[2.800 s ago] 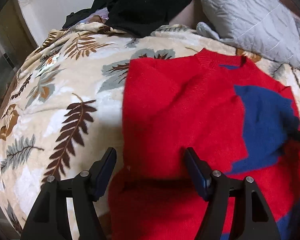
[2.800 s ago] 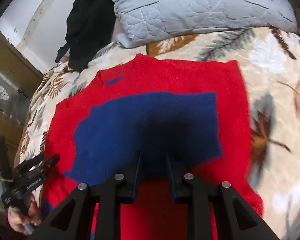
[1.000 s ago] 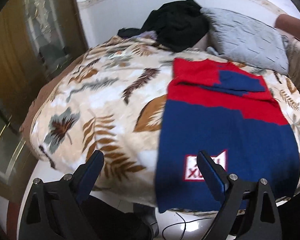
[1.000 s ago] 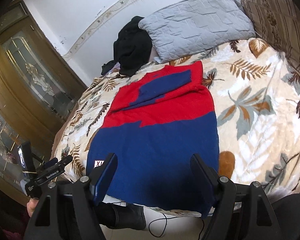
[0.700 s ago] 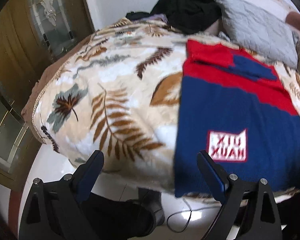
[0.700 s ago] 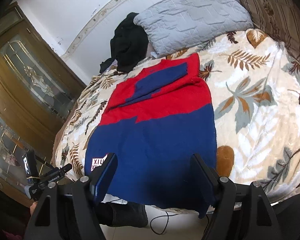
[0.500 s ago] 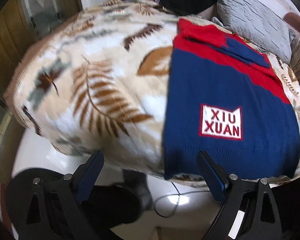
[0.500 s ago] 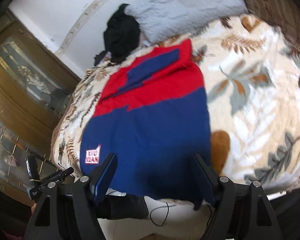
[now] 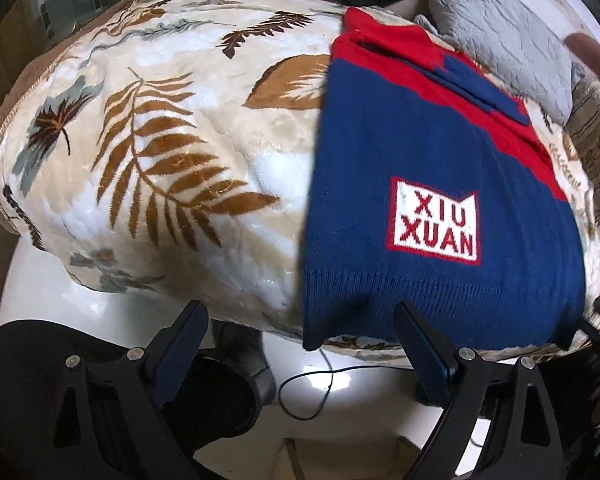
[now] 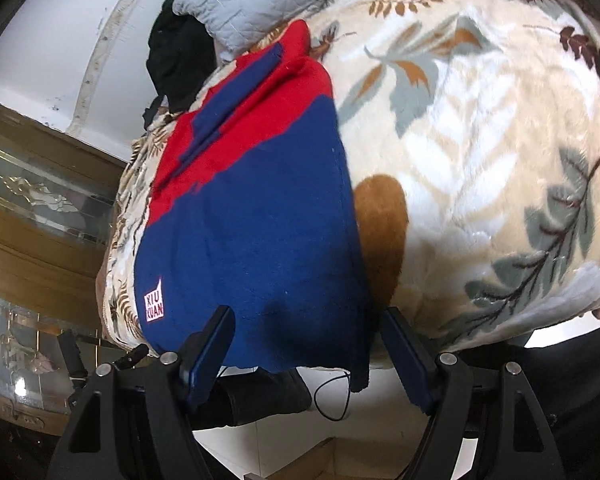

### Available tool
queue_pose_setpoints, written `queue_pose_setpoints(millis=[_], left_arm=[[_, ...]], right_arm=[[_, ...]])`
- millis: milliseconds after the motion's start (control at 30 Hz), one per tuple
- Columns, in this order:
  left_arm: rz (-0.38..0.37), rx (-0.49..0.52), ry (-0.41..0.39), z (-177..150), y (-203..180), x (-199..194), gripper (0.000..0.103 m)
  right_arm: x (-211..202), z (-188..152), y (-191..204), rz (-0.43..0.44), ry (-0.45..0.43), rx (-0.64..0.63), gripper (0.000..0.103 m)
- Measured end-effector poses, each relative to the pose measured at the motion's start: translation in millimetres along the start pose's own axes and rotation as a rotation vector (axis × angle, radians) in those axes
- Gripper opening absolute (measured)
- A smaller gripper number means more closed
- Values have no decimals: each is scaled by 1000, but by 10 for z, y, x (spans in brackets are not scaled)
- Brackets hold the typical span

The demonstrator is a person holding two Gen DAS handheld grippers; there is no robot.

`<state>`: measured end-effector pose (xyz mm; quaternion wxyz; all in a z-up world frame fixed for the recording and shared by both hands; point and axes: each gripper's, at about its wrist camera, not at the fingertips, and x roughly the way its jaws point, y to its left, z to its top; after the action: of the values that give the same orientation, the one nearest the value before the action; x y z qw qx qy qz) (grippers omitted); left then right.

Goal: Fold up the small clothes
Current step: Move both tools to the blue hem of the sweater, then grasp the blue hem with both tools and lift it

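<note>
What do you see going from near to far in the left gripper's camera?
left gripper → sweater's blue hem → white XIU XUAN patch → sweater's red part → grey pillow

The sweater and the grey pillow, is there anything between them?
Only a narrow strip of the leaf-print blanket. In the left wrist view, the sweater has its red collar end just short of the grey pillow, with blanket showing between.
</note>
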<state>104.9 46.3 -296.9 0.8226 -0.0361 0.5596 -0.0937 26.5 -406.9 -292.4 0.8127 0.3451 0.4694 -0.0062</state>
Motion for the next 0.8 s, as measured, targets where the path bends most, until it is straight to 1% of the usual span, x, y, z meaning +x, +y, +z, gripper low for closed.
queue_pose_setpoints(millis=[33, 100, 133, 167, 200, 233, 267, 300, 333, 433, 467, 500, 533, 567, 600, 633, 700, 733, 767, 800], left_arm=[[-19, -6, -3, 0, 5, -1, 84], [-61, 2, 4, 30, 0, 21, 58], [-82, 11, 13, 37, -18, 35, 52], [-94, 16, 20, 46, -37, 50, 42], [-104, 20, 26, 49, -51, 62, 38], [-114, 21, 28, 51, -64, 70, 38], [-121, 26, 25, 53, -76, 70, 38], [-123, 34, 20, 58, -83, 69, 38], [-121, 37, 17, 63, -84, 71, 38], [-127, 16, 13, 94, -27, 79, 39], [-131, 12, 19, 101, -14, 88, 47], [-134, 7, 32, 89, -4, 114, 61], [-137, 1, 46, 95, 7, 139, 67], [-137, -2, 56, 90, -21, 172, 70], [-142, 3, 74, 82, -33, 212, 70], [-147, 6, 88, 71, -42, 241, 70], [-164, -1, 105, 56, -31, 284, 69], [-186, -15, 109, 60, -21, 302, 65], [-207, -24, 113, 68, -8, 308, 46], [-239, -37, 121, 62, 12, 310, 37]], right_arm=[[28, 3, -11, -2, 9, 7, 79], [65, -18, -19, 6, 22, 17, 77], [87, -6, -17, 10, 28, 19, 76], [108, -13, -8, 13, 36, 20, 75], [125, -27, 6, 16, 41, 16, 69], [147, -33, 33, 14, 51, 0, 61], [161, -43, 58, 11, 57, -12, 55], [175, -50, 90, 5, 62, -29, 41], [183, -56, 110, -5, 64, -43, 39], [183, -56, 105, -34, 53, -53, 39], [178, -49, 80, -47, 50, -44, 39], [177, -41, 67, -56, 49, -40, 40], [177, -37, 61, -59, 48, -35, 41], [186, -38, 63, -60, 53, -34, 45], [193, -35, 66, -53, 59, -35, 56], [207, -45, 99, -40, 61, -41, 62], [236, -58, 170, -59, 61, -68, 64], [256, -70, 210, -78, 60, -93, 65], [266, -67, 226, -83, 61, -107, 63], [275, -71, 243, -89, 63, -123, 55]])
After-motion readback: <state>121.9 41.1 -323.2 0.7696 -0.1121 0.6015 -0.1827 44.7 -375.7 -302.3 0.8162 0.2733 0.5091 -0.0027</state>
